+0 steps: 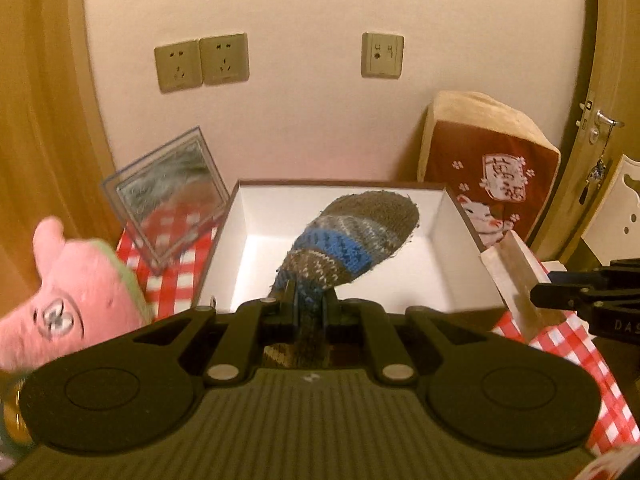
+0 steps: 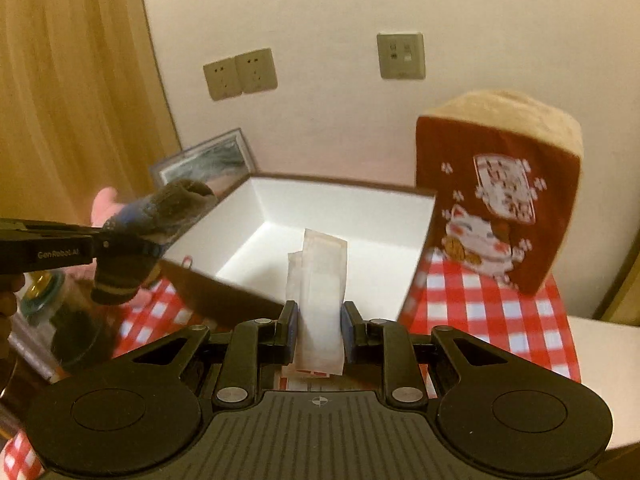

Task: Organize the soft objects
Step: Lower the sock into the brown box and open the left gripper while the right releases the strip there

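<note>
A knitted sock and a flat white packet, both held up before an open box.

The brown, grey and blue striped knitted sock point(image 1: 352, 240) is clamped at its middle in the left tongs point(image 1: 308, 308), its toe rising over the white-lined open cardboard box point(image 1: 456, 216) and its cuff hanging below. The flat white paper-like packet point(image 2: 322, 300) stands upright, pinched in the right tongs point(image 2: 318, 328) at the box's near edge. The pink plush toy point(image 1: 64, 304) lies left of the box.
</note>
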Motion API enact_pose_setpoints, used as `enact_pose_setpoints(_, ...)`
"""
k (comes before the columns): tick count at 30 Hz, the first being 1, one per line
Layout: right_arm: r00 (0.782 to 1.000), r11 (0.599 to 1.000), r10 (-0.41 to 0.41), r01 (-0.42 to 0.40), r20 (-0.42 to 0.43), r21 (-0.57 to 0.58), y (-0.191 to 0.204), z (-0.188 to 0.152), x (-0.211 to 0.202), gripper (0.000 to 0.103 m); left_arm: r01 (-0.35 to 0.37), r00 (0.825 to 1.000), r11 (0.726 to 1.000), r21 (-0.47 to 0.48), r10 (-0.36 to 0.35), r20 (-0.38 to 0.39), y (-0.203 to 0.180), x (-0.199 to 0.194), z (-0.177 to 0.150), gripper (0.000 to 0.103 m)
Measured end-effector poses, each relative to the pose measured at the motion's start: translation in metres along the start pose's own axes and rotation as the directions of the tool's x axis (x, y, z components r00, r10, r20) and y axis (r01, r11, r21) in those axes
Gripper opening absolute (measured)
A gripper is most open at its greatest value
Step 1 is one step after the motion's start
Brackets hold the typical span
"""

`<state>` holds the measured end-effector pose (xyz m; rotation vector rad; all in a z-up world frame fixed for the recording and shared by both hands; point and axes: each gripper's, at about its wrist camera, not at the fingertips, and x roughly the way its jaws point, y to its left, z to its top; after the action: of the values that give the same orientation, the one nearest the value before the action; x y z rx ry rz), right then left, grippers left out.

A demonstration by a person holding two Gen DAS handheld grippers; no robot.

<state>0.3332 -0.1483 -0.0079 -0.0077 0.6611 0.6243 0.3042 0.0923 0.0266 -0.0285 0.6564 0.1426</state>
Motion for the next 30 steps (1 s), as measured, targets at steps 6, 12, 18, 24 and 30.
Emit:
enact_pose_setpoints(6, 1.000, 1.000, -0.025, 0.025, 0.004, -0.002, -0.003, 0.030, 0.030, 0.024, 0.020, 1.000, 1.000, -0.001, -0.020, 0.000, 0.006, 0.034, 0.028, 0.010)
enact_pose_setpoints(12, 0.998, 0.998, -0.060, 0.060, -0.009, -0.007, -0.011, 0.047, 0.061, 0.024, 0.025, 1.000, 1.000, 0.007, -0.025, -0.010, 0.009, 0.066, 0.045, 0.010)
enact_pose_setpoints(18, 0.996, 0.997, -0.078, 0.079, -0.030, 0.003, -0.018, 0.055, 0.086, 0.024, 0.035, 0.999, 0.999, 0.022, -0.034, -0.039, 0.009, 0.095, 0.050, 0.010)
enact_pose_setpoints(24, 0.995, 0.996, -0.083, 0.083, -0.056, 0.009, -0.021, 0.056, 0.106, 0.024, 0.043, 0.996, 0.999, 0.020, -0.041, -0.075, 0.009, 0.119, 0.050, 0.010)
enact_pose_setpoints(30, 0.994, 0.996, -0.082, 0.083, -0.072, 0.013, -0.022, 0.056, 0.119, 0.024, 0.053, 0.993, 0.998, 0.015, -0.051, -0.102, 0.012, 0.137, 0.049, 0.021)
